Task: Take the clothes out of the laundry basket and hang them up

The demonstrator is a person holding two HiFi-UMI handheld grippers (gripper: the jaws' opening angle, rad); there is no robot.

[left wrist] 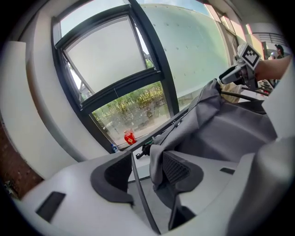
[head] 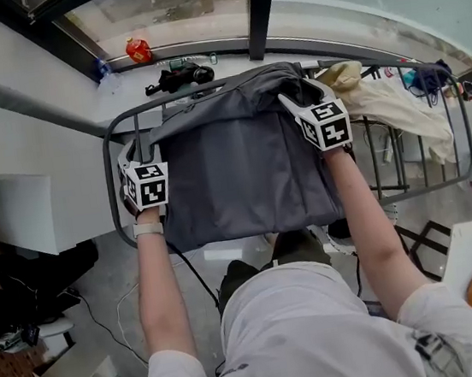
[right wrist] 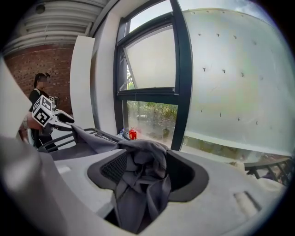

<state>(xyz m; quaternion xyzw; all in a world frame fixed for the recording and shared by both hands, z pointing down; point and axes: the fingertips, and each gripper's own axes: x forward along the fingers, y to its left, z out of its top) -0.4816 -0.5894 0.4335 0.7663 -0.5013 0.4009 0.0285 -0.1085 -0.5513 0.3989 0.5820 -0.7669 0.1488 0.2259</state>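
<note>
Grey garment (left wrist: 221, 129) edge and rack rod (left wrist: 143, 193) between parted jaws

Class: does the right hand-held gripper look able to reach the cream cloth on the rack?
Probably yes: cream cloth lies just beside the right hand-held gripper, unobstructed, though grey cloth fills its open jaws.

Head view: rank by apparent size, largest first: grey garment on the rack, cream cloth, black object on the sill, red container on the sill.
1. grey garment: far the largest, though also nearest the camera.
2. cream cloth
3. black object
4. red container: smallest; it and the black object sit farthest away.
</note>
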